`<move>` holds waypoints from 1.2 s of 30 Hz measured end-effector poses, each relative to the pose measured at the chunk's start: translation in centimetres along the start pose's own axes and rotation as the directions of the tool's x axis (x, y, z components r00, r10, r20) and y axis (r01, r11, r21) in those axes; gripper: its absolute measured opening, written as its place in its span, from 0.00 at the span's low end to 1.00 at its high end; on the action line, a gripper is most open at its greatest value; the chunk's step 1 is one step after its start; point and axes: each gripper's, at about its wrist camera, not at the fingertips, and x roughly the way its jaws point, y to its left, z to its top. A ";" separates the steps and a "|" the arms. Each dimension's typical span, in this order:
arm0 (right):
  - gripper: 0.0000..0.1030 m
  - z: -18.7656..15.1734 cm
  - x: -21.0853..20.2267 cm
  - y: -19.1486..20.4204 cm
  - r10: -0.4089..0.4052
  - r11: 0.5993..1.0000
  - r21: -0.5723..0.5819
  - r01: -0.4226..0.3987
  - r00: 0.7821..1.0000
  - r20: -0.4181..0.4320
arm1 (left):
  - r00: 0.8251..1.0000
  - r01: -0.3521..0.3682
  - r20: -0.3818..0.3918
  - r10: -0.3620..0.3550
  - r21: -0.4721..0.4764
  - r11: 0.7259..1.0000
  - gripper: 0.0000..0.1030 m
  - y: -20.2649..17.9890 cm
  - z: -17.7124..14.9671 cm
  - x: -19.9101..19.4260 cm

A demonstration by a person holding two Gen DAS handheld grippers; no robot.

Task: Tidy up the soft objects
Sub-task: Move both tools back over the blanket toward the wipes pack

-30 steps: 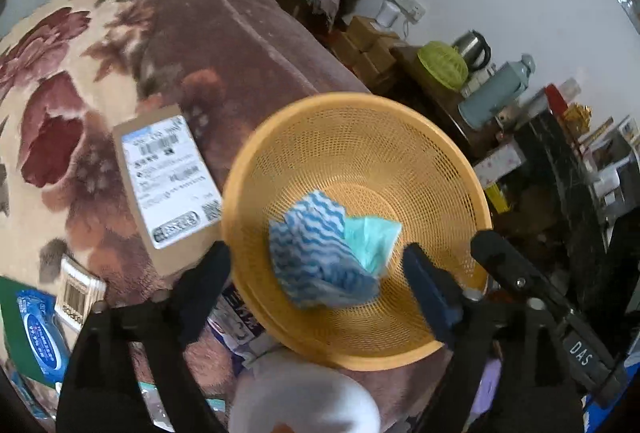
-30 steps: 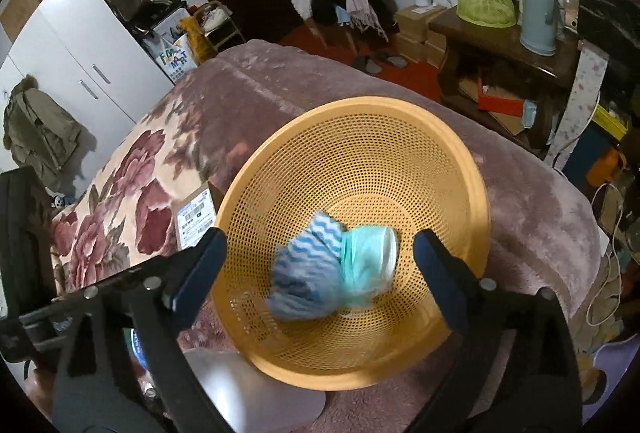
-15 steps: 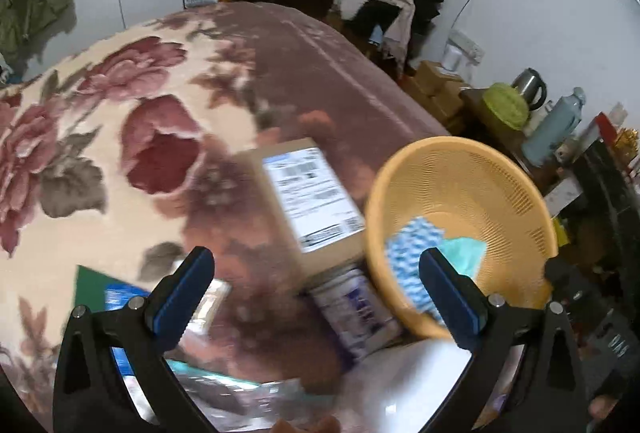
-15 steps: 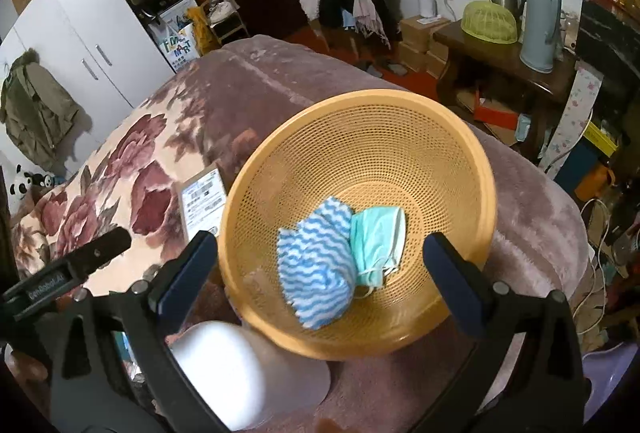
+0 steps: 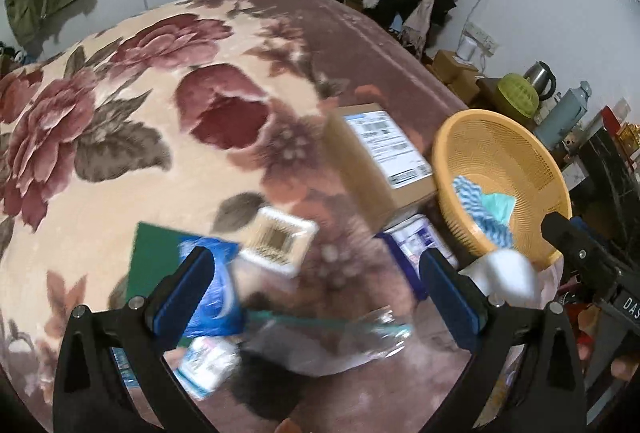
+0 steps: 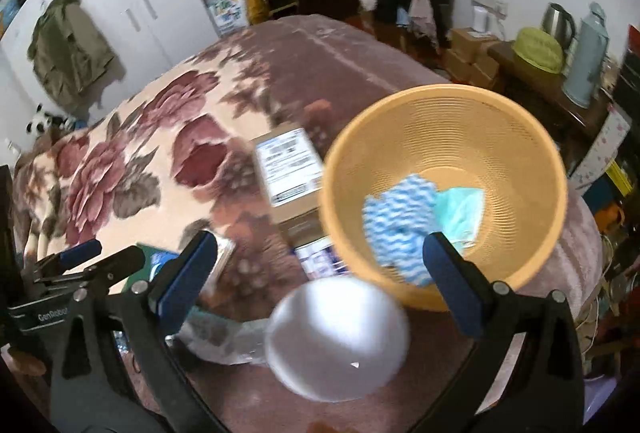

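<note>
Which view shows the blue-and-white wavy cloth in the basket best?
The right wrist view: the wavy cloth lies open to the camera in the yellow basket, beside a teal mask, though the right gripper's finger covers its lower edge. The left wrist view shows only a sliver of the cloth behind the basket's near rim.

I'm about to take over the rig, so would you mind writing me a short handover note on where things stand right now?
Left claw: open, nothing between its pads, above the clutter on the floral blanket.
Right claw: open, empty, near the orange basket.
Done: a blue-and-white wavy cloth and a teal face mask lie in the basket.
Left on the blanket: a white rounded object, a clear plastic bag, a blue packet, and blurred small packs; which are soft I can't tell. The cardboard box beside the basket looks rigid.
</note>
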 end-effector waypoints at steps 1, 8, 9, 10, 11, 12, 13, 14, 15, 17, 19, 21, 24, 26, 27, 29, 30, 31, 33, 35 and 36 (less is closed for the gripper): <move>1.00 -0.1 0.1 0.9 0.006 1.000 -0.016 -0.006 1.000 -0.004 | 1.000 -0.004 0.002 0.004 -0.018 1.000 1.00 1.3 -0.3 -0.4; 1.00 -1.4 1.1 6.4 0.043 0.994 -0.103 -0.047 0.998 -0.041 | 0.999 -0.042 -0.032 0.038 -0.145 0.989 0.99 8.4 -2.1 -1.6; 1.00 -1.6 1.4 7.4 0.049 0.991 -0.121 -0.055 0.998 -0.050 | 0.998 -0.054 -0.037 0.049 -0.155 0.987 0.99 9.5 -2.6 -1.7; 1.00 -1.8 1.6 8.2 0.053 0.989 -0.133 -0.060 0.997 -0.056 | 0.998 -0.059 -0.039 0.053 -0.159 0.986 1.00 9.9 -2.8 -1.7; 1.00 -2.0 1.8 9.0 0.058 0.987 -0.147 -0.067 0.996 -0.063 | 0.997 -0.069 -0.044 0.063 -0.166 0.984 0.99 10.8 -3.2 -1.8; 1.00 -2.3 2.0 9.7 0.061 0.985 -0.156 -0.071 0.996 -0.070 | 0.997 -0.074 -0.047 0.067 -0.171 0.983 0.99 11.4 -3.5 -1.8; 1.00 -2.5 2.3 10.3 0.062 0.984 -0.164 -0.073 0.995 -0.076 | 0.996 -0.077 -0.049 0.069 -0.174 0.982 0.99 11.9 -3.7 -1.7; 1.00 -2.8 2.7 11.1 0.065 0.981 -0.175 -0.079 0.994 -0.087 | 0.996 -0.080 -0.052 0.072 -0.178 0.981 0.99 12.5 -4.0 -1.7; 1.00 -3.1 3.0 11.6 0.068 0.980 -0.182 -0.085 0.993 -0.097 | 0.996 -0.083 -0.056 0.074 -0.182 0.980 0.99 13.1 -4.4 -1.5; 1.00 -3.7 3.8 12.4 0.068 0.978 -0.190 -0.089 0.991 -0.116 | 0.995 -0.081 -0.065 0.070 -0.186 0.979 0.99 13.7 -4.7 -1.2; 1.00 -4.2 4.5 12.9 0.065 0.977 -0.194 -0.090 0.989 -0.135 | 0.995 -0.080 -0.077 0.066 -0.195 0.978 0.99 14.5 -5.3 -0.6; 1.00 -4.6 5.1 13.2 0.062 0.977 -0.194 -0.091 0.986 -0.153 | 0.994 -0.081 -0.092 0.063 -0.207 0.975 0.99 15.1 -5.8 0.1; 1.00 -5.0 6.3 13.5 0.058 0.977 -0.193 -0.094 0.982 -0.181 | 0.992 -0.089 -0.107 0.067 -0.214 0.973 0.99 15.6 -6.5 1.2; 1.00 -5.2 7.3 13.6 0.055 0.977 -0.192 -0.095 0.978 -0.202 | 0.991 -0.093 -0.118 0.069 -0.216 0.972 0.99 16.0 -6.7 1.9; 1.00 -5.4 7.6 13.6 0.054 0.977 -0.189 -0.095 0.977 -0.209 | 0.990 -0.095 -0.124 0.069 -0.219 0.971 0.99 16.1 -6.9 2.3; 1.00 -5.5 8.4 13.6 0.054 0.979 -0.179 -0.095 0.974 -0.222 | 0.988 -0.102 -0.135 0.073 -0.219 0.970 0.99 16.3 -7.0 3.1; 1.00 -5.6 8.7 13.6 0.056 0.980 -0.172 -0.096 0.973 -0.225 | 0.987 -0.106 -0.142 0.077 -0.216 0.971 0.99 16.2 -7.1 3.6; 1.00 -5.7 8.9 13.5 0.056 0.982 -0.164 -0.095 0.972 -0.226 | 0.986 -0.109 -0.148 0.078 -0.211 0.971 0.99 16.1 -7.1 4.1; 1.00 -5.8 9.4 13.0 0.060 0.985 -0.141 -0.095 0.971 -0.230 | 0.983 -0.116 -0.166 0.084 -0.196 0.974 0.99 15.4 -7.2 5.4; 1.00 -5.9 9.9 12.6 0.064 0.987 -0.129 -0.096 0.970 -0.234 | 0.979 -0.126 -0.179 0.093 -0.180 0.976 0.99 14.6 -7.0 6.9; 1.00 -5.9 10.2 12.5 0.066 0.987 -0.124 -0.097 0.970 -0.236 | 0.978 -0.131 -0.184 0.099 -0.174 0.976 0.99 14.3 -7.0 7.5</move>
